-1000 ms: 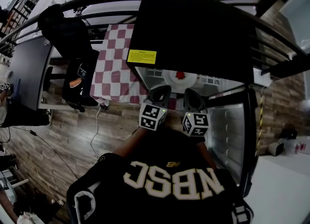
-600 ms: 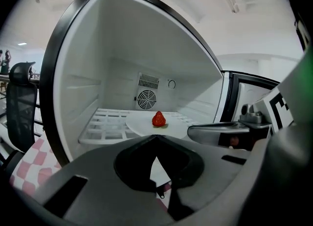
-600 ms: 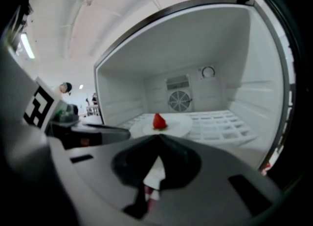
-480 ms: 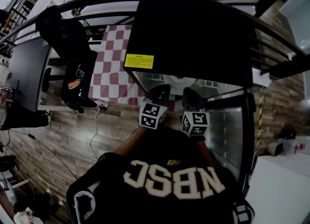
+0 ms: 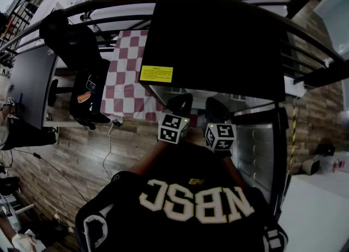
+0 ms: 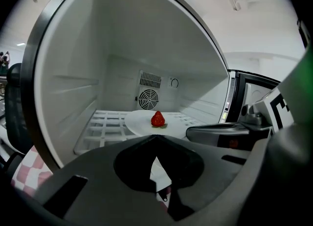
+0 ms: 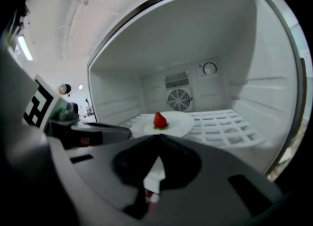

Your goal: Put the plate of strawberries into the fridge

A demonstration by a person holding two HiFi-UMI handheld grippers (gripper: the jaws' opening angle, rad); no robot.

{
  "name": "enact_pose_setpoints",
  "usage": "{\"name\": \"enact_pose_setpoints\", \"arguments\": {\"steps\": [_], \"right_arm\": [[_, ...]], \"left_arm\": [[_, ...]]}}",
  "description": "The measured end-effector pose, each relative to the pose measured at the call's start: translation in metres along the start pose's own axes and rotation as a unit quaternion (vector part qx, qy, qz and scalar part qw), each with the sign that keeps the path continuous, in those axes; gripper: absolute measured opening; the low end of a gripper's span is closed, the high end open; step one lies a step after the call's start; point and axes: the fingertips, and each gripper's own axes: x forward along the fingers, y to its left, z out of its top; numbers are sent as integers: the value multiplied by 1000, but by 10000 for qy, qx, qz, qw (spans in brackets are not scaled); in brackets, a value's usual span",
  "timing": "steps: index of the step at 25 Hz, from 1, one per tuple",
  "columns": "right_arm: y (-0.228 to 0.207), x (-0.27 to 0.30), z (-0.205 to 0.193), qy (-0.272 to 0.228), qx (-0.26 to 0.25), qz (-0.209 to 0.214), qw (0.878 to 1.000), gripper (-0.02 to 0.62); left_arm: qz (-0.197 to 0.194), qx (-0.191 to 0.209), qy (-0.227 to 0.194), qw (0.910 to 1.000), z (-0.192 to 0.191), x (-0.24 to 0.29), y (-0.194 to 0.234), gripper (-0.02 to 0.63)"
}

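Observation:
A white plate (image 6: 139,124) with a single red strawberry (image 6: 157,119) rests on the wire shelf (image 6: 100,127) inside the open fridge (image 5: 218,38). The right gripper view shows the same plate (image 7: 178,124) and strawberry (image 7: 160,120) in front of the back-wall fan. Both grippers are just outside the fridge opening, side by side and pointing in. My left gripper (image 6: 156,141) is shut and empty, a short way back from the plate. My right gripper (image 7: 157,141) is shut and empty too. In the head view, the left gripper (image 5: 182,101) and right gripper (image 5: 214,105) show, while the fridge's black top hides the plate.
The fridge door (image 5: 256,153) stands open on the right. To the left are a table with a red-and-white checked cloth (image 5: 128,76) and a black chair holding a bag (image 5: 87,90). A cable trails over the wooden floor (image 5: 109,147).
The head view has shifted, so the plate, visible inside the fridge a second ago, is now hidden under the fridge's top edge. Both grippers have stayed shut and nearly in place.

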Motion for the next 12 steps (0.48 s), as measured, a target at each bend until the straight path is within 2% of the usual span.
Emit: {"name": "enact_pose_setpoints", "arguments": {"steps": [12], "right_arm": [[2,16,5,49,7,1,10000,20]], "left_arm": [[-37,94,39,9999,6,9,7,15]]}}
